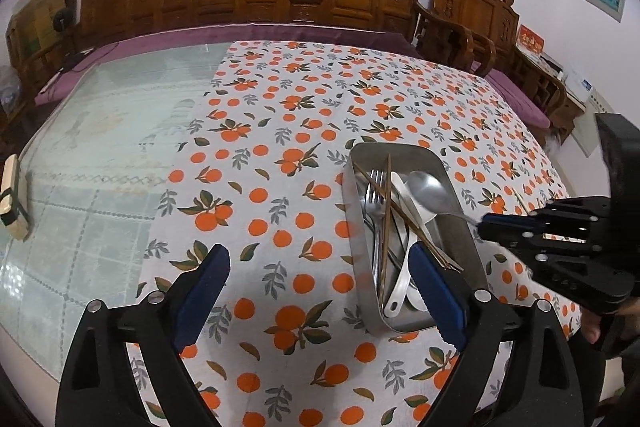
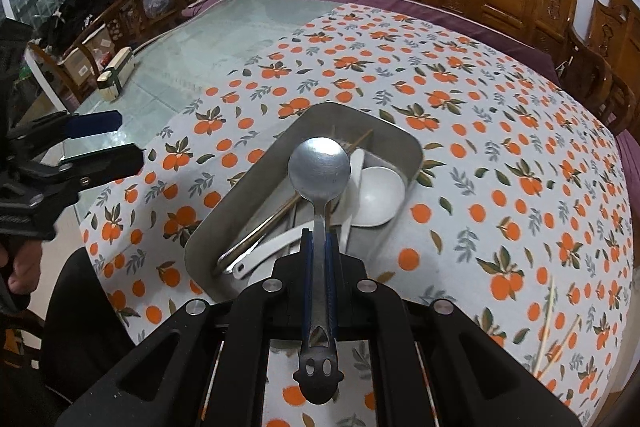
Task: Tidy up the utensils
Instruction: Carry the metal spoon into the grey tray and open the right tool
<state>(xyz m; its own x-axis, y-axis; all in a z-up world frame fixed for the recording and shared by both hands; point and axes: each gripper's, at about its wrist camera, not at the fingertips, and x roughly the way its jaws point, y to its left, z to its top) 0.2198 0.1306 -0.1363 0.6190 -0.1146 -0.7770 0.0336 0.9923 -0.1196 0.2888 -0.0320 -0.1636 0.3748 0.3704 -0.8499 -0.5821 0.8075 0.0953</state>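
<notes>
The cloth (image 1: 304, 131) is white with orange fruit and green leaves; the tray (image 2: 240, 211) is silver-grey; the ladle (image 2: 378, 197) is white.

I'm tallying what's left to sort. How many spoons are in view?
2 for certain: a metal spoon clamped in the right gripper above the tray, and a white spoon lying inside the tray. Overlapping utensils may hide others.

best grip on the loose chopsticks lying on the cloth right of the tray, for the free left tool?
Judging by the right wrist view, take the chopsticks near mid-length, from above, fingers across their long axis. They lie flat on the tablecloth and cross near the bottom, so pinch above that crossing. The left tool is open; the right tool holds the metal spoon over the tray.
</notes>
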